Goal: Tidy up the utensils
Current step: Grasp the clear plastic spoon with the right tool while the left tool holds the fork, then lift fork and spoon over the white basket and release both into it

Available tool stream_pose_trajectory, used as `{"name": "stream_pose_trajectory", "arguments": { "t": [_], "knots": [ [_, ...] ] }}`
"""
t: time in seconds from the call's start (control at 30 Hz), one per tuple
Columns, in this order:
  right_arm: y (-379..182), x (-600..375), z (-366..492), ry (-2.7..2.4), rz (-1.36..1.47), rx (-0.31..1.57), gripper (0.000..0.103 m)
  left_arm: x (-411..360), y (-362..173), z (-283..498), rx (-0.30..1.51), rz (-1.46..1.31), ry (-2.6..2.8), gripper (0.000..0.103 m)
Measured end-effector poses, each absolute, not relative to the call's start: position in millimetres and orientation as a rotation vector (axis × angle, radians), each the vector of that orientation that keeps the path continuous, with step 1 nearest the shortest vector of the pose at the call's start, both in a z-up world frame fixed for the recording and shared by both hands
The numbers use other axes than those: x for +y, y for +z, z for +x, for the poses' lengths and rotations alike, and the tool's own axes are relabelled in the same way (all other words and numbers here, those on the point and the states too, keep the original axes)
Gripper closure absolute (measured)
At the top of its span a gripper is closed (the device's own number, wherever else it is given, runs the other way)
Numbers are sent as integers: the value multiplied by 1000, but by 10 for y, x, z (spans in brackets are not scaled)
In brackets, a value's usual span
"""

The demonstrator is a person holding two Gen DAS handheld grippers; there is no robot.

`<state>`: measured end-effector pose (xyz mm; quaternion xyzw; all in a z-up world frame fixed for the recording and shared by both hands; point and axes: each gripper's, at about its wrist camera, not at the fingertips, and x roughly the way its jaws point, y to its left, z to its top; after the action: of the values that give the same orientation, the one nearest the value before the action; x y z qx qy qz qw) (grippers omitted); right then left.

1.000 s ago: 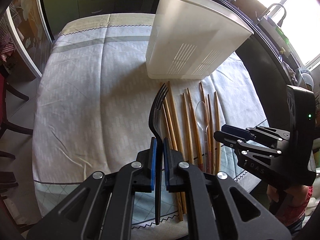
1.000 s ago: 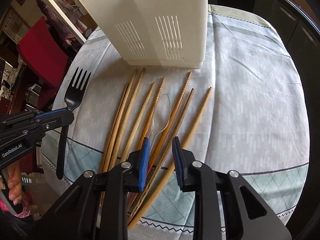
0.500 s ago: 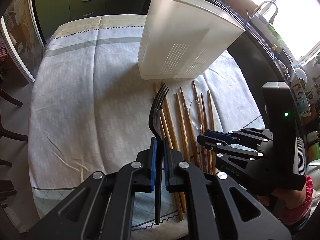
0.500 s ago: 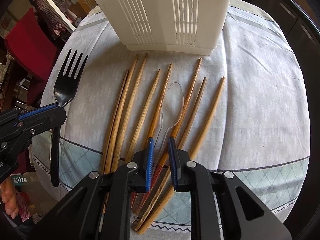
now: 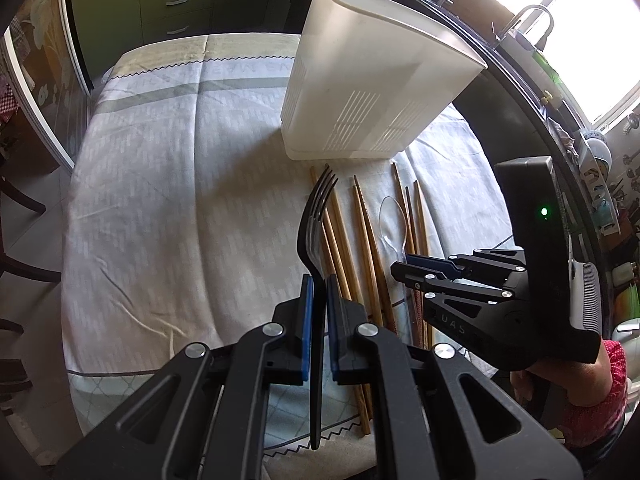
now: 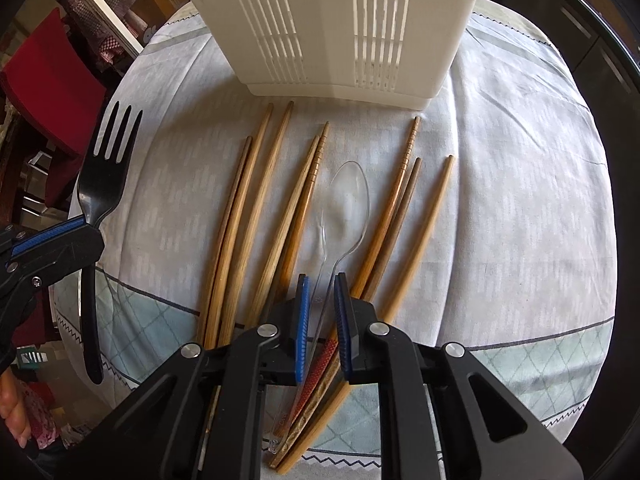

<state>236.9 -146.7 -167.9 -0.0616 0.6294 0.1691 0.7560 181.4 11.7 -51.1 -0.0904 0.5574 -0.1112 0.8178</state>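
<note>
My left gripper [image 5: 318,280] is shut on the handle of a black plastic fork [image 5: 316,216], held above the cloth with its tines pointing away; the right wrist view shows the fork [image 6: 106,184] at far left. Low over the cloth, my right gripper [image 6: 320,280] has its jaws closing, and the handle of a clear plastic spoon [image 6: 348,196] lies between the pads with a thin gap on each side. Several wooden chopsticks [image 6: 248,220] lie side by side around the spoon. The white slotted utensil holder [image 6: 328,20] stands just beyond their tips.
A pale patterned tablecloth [image 5: 180,200] covers the table, bare to the left of the chopsticks. The table's near edge is close below both grippers. Green cabinets [image 5: 168,0] stand behind, and a red chair [image 6: 52,80] sits off the left side.
My right gripper has moved in and down over the clear spoon, and its jaws have narrowed around the handle. The left gripper has kept still with the fork.
</note>
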Motion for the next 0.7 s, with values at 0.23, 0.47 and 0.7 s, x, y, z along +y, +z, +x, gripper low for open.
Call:
{"name": "stream_pose_trajectory", "arguments": {
  "t": [0.23,0.47,0.7],
  "knots": [
    [-1700,-1368,2363,367,-165,1348,89,65,-511,1827,1190,-186,-241,96],
    [-1532,-1608,2249,419,-47,1258,98,96,-443,1824,1167,-199,-236,96],
    [-1255,-1965,2045,518,110,1133,98,76,-216,1790,1086,-192,-245,96]
  ]
}}
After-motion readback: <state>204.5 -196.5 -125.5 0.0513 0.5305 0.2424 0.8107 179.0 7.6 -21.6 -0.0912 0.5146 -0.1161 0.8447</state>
